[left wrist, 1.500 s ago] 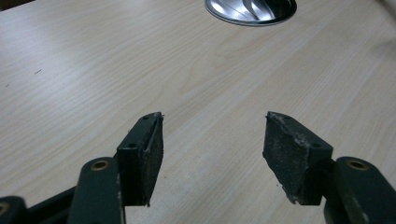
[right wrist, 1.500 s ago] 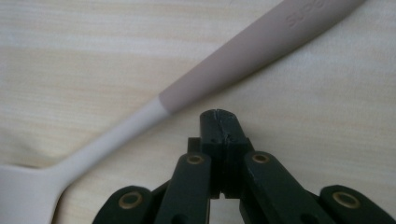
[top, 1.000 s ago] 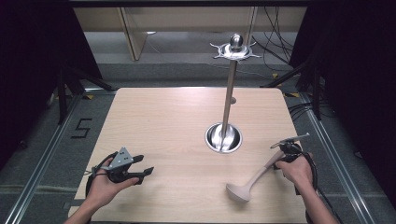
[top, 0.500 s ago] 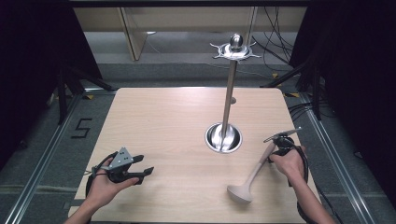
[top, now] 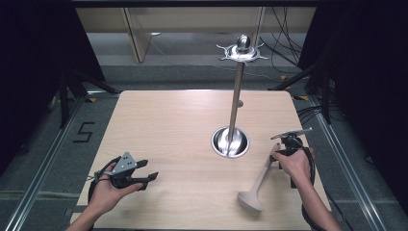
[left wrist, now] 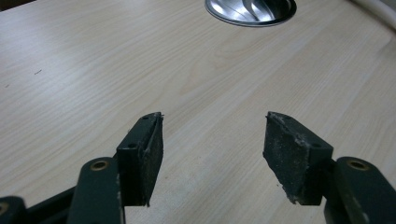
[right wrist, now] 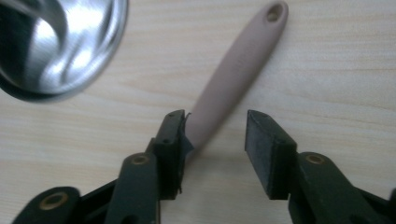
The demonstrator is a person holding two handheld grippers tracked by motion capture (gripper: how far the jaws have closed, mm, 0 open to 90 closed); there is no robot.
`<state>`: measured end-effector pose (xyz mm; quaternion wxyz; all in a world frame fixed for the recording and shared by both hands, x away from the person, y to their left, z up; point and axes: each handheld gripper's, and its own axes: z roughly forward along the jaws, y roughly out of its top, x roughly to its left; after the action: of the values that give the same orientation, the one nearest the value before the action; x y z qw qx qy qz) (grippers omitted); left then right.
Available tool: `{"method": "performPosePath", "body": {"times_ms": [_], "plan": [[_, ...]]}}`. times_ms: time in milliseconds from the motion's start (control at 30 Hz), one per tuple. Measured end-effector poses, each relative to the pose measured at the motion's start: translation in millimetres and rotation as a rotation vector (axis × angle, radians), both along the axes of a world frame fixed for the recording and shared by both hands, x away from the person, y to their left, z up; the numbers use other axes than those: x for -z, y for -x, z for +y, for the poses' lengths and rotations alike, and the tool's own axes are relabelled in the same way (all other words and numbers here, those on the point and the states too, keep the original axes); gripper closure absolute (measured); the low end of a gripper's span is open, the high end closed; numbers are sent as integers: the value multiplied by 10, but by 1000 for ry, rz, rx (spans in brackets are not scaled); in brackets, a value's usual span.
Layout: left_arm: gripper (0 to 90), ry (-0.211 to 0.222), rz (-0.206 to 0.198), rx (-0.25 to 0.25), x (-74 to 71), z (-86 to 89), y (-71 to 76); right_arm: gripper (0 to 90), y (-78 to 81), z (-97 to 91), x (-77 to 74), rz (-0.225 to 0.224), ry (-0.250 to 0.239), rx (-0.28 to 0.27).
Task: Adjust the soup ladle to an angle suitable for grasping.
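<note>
I kept my left gripper (top: 144,174) apart and idle over the table (top: 173,134) while my right gripper (right wrist: 215,140), jaws apart around the handle of the spatula (top: 257,185) lying near the stand (top: 231,142), seemed ready to close and lift.

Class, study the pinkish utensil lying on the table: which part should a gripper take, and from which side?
Grip the utensil by its slim, straight handle, coming down from above with jaws straddling its width. It lies flat; the flared head looks too broad.
</note>
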<state>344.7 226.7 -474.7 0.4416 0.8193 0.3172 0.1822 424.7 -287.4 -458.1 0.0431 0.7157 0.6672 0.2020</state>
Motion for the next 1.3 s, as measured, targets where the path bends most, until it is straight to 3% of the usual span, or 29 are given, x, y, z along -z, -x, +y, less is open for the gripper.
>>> {"method": "performPosePath", "body": {"times_ms": [67,100,133,167,233,267,300,333,367,433,467,500,533,600,667,700,767,867,900,933,967,1033,1067,1133,1167,1200,1233,1267,1300], "plan": [[370,-4,-6,-3,-3,-6,2,533,5,102,-70,45,-54,73],[370,7,3,-7,-5,-11,12,521,-18,89,-51,47,-33,34],[371,6,1,-8,-5,-10,12,524,-21,148,-38,82,-71,67],[370,3,-2,-3,-6,-5,9,530,-27,131,-26,87,-55,19],[371,3,-3,-6,-2,-2,6,524,-31,209,-15,106,-87,70],[370,5,0,-4,1,-3,5,502,-47,220,-1,135,-69,55],[371,1,1,1,1,0,1,502,-58,261,10,162,-76,88],[371,12,12,-9,7,-10,11,502,-60,268,35,153,-59,73],[371,2,-1,2,2,-3,2,503,-72,198,70,121,2,-35],[371,2,-1,2,2,-4,3,505,-90,184,91,123,25,-58],[371,8,8,-5,5,-8,7,515,-79,267,158,116,9,9],[371,17,21,-12,9,-12,13,519,-96,209,138,159,51,-70],[371,7,8,-6,5,-6,6,528,-123,268,124,184,20,-8],[371,8,11,-5,6,-6,7,542,-137,260,158,142,39,-45],[371,17,22,-11,9,-12,14,578,-142,357,116,207,0,61],[371,6,7,-1,5,-7,5,595,-148,330,129,178,45,12],[372,0,3,4,6,-7,1,605,-149,328,122,190,51,7],[372,4,2,5,9,-9,2,631,-156,300,132,178,33,5],[371,4,1,5,8,-9,2,641,-155,290,121,199,18,4],[372,0,3,4,6,-8,3,649,-154,245,155,148,25,-55],[372,-12,-1,7,3,-2,-3,656,-149,270,136,173,16,-11],[372,5,8,2,13,-15,3,673,-147,247,150,163,-3,-14],[372,10,6,-3,18,-21,5,680,-139,261,164,158,-29,20],[372,1,12,-5,16,-18,8,703,-140,160,194,128,19,-88],[372,5,19,-6,18,-19,10,719,-125,231,171,173,-34,-7],[372,1,13,-5,17,-17,6,734,-109,213,178,170,-14,-42],[372,1,13,-5,17,-17,6,747,-92,290,188,168,-61,52],[373,11,4,-3,21,-19,5,754,-113,267,120,225,-78,33],[372,8,4,-1,21,-17,4,755,-118,230,108,207,-46,-14]]}}
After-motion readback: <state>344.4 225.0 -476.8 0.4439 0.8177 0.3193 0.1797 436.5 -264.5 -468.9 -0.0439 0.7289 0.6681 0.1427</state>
